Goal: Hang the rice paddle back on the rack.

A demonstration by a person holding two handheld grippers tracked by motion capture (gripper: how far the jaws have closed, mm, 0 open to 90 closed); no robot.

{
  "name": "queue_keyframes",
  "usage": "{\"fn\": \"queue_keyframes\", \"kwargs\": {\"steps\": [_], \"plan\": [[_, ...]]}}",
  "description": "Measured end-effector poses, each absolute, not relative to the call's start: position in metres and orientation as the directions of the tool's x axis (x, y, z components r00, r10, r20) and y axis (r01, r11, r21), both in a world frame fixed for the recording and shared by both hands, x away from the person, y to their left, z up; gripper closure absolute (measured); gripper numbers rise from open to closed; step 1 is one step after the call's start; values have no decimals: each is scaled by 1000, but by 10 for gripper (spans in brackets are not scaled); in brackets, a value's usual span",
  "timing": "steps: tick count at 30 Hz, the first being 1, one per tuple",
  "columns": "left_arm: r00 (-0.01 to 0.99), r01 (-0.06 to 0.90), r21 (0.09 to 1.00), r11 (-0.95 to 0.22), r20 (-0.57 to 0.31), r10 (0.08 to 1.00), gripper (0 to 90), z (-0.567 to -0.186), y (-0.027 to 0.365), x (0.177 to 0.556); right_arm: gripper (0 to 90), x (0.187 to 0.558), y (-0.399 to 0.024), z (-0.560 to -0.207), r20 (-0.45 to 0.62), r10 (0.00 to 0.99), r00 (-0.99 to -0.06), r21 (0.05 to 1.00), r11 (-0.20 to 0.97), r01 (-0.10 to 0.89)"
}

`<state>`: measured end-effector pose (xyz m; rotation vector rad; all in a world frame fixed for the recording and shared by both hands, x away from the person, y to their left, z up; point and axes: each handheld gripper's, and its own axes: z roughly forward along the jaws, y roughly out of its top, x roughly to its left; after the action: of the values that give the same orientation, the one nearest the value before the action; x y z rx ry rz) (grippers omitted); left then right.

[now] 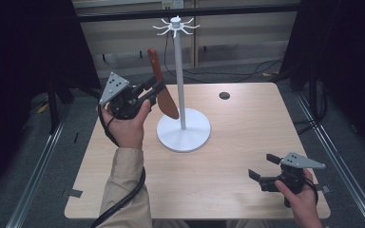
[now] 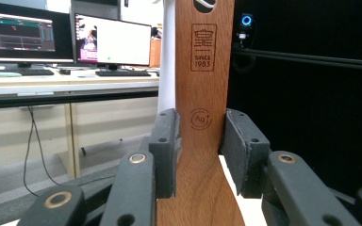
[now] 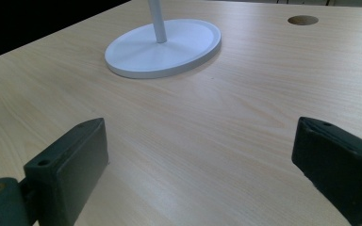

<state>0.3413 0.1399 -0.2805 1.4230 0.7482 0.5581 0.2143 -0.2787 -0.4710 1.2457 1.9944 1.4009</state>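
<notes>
A brown wooden spatula [image 1: 156, 66] stands nearly upright in the air, its handle end up and its broad blade down. My left gripper [image 1: 158, 89] is shut on its neck, just left of the white stand's pole [image 1: 180, 80]. In the left gripper view the pads [image 2: 167, 150] press both edges of the spatula [image 2: 202, 70], which bears a burnt-in logo. The stand has a ring of small hooks at its top [image 1: 176, 26] and a round base [image 1: 184, 130]. My right gripper [image 1: 261, 166] is open and holds nothing, low over the table's front right; its jaws frame bare wood [image 3: 200, 155].
The light wooden table [image 1: 228, 156] has a round cable hole [image 1: 224, 95] at its back right. The stand's base [image 3: 165, 47] lies ahead of the right gripper. Behind the table are dark frame rails and cables; a desk with monitors [image 2: 113, 42] stands beyond.
</notes>
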Motion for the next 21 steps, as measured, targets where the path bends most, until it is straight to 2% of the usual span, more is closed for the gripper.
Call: {"fn": "queue_keyframes", "kwargs": {"steps": [5,10,21], "plan": [[659,86,995,50,-95,746,666,-277,136,346,39,215,-279,-471,163,838,-520,895,96,435],[654,88,994,72,-112,748,666,-272,128,348,39,216,-278,-471,166,836,-523,895,95,435],[654,69,996,55,-87,751,666,-265,116,353,39,217,-279,-472,169,837,-521,895,92,437]]}}
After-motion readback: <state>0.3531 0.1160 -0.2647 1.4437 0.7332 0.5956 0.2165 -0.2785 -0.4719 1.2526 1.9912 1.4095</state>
